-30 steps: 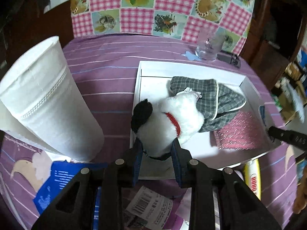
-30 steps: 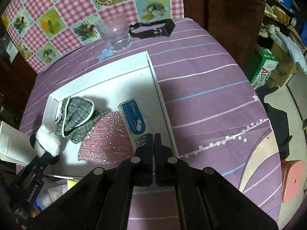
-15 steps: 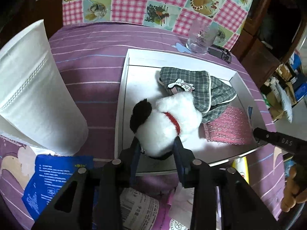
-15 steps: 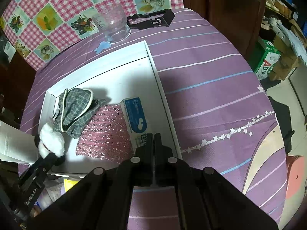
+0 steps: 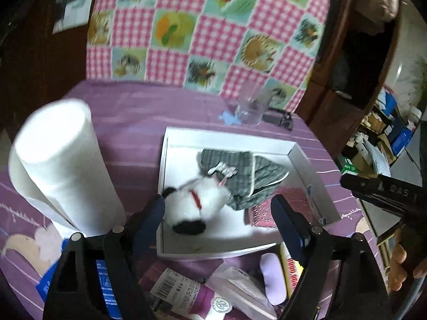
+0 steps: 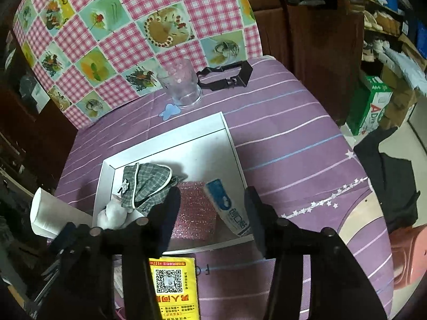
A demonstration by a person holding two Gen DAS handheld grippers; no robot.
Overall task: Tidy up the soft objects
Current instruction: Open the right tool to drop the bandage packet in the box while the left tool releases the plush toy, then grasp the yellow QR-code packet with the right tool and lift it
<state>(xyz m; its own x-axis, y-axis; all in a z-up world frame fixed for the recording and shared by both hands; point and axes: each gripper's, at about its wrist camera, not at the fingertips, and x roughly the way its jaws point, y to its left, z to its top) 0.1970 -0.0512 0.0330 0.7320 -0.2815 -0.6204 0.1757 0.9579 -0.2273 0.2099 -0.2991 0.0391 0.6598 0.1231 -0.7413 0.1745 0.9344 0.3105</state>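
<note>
White plush dog [image 5: 196, 204] lies loose in shallow white tray [image 5: 226, 134]; left gripper [image 5: 218, 214] fingers just opened, apart; right gripper [image 6: 212, 208] fingers likewise, nothing clamped.

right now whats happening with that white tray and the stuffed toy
A person is sorting soft things into the white tray with two handheld grippers. The left gripper has just been opening and the plush dog lies loose in the tray, against the plaid cloth. The right gripper has just been opening too, over the tissue pack and pink glitter pouch, gripping nothing.
</note>
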